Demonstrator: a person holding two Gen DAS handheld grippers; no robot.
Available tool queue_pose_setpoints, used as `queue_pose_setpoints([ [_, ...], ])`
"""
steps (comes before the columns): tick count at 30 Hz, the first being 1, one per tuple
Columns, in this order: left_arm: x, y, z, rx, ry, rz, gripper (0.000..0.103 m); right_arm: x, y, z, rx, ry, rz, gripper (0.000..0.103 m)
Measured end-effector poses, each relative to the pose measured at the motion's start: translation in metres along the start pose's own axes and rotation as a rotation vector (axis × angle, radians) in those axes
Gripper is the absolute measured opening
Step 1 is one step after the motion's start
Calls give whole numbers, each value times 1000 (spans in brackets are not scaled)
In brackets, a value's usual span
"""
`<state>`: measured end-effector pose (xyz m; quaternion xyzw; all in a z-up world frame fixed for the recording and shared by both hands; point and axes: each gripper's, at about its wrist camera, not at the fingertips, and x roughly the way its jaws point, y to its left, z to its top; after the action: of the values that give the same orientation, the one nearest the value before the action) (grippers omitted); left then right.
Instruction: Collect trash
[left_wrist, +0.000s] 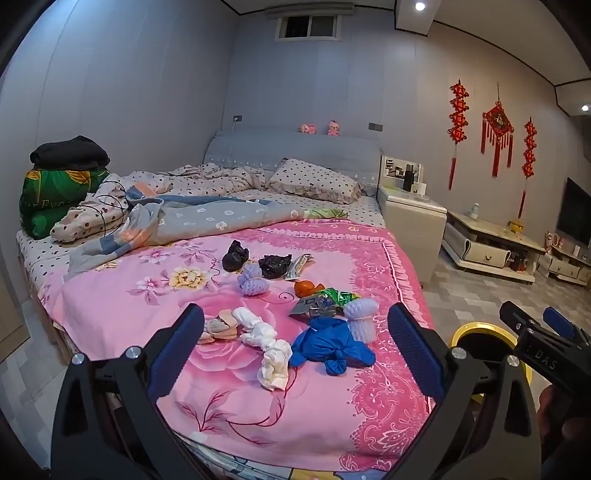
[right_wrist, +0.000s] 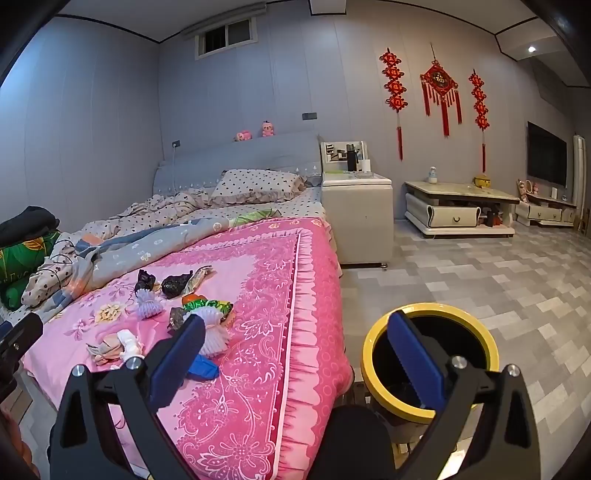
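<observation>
Trash lies on the pink bedspread (left_wrist: 122, 306): a crumpled blue bag (left_wrist: 328, 349), a knotted white rag (left_wrist: 267, 347), white foam netting (left_wrist: 362, 317), shiny wrappers (left_wrist: 321, 301), an orange peel (left_wrist: 306, 288), two black bags (left_wrist: 236, 255) and a lilac foam net (left_wrist: 252, 280). My left gripper (left_wrist: 295, 332) is open and empty above the near trash. A yellow-rimmed bin (right_wrist: 430, 360) stands on the floor beside the bed. My right gripper (right_wrist: 295, 343) is open and empty, between the bed edge and the bin; it also shows in the left wrist view (left_wrist: 539, 328).
Rumpled grey quilt (left_wrist: 207, 218) and pillows (left_wrist: 314, 181) cover the far half of the bed. A white nightstand (right_wrist: 358, 218) and a low TV cabinet (right_wrist: 458, 210) stand along the right wall. Tiled floor (right_wrist: 480, 280) spreads to the right.
</observation>
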<state>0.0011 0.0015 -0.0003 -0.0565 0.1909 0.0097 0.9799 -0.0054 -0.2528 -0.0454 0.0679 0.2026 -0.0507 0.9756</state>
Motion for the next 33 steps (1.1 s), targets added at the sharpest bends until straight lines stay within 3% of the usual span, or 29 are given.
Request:
queue_pose_setpoints([
  [33, 1, 1, -5, 3, -6, -5, 96, 2, 1, -2, 0, 1, 2, 96],
])
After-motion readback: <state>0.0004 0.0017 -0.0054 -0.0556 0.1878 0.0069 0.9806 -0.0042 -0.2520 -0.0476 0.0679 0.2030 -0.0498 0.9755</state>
